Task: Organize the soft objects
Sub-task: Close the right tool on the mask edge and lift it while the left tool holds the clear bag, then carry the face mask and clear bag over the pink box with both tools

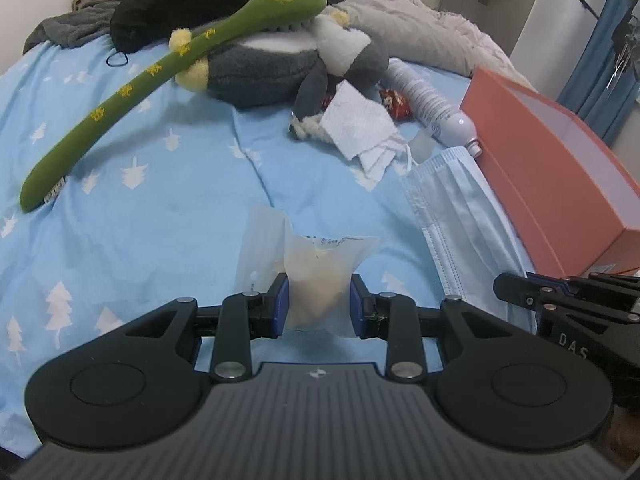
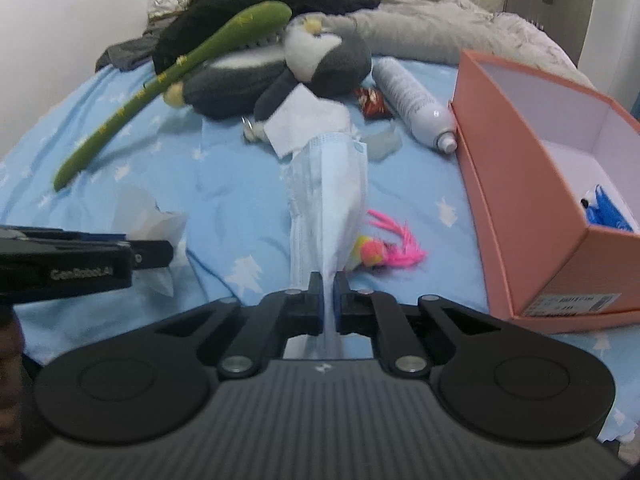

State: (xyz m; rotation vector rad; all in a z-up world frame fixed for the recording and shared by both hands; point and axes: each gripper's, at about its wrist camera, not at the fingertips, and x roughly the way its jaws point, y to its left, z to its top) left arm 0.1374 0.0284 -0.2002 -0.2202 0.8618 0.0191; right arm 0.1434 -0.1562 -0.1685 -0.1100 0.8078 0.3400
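Right wrist: face mask (image 2: 328, 208) (pale blue) pinched between right tongs (image 2: 329, 300).

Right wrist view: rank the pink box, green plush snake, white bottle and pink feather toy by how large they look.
1. pink box, though nearness to the camera enlarges it.
2. green plush snake.
3. white bottle and pink feather toy: these look alike in size, and the toy lies nearer, so I leave them unranked.

Left tongs (image 1: 318, 300) angled downward, blue pads clamped on a pouch (image 1: 316, 276); right tongs (image 2: 328, 300) likewise angled, nearly closed, pinching a face mask (image 2: 328, 200).
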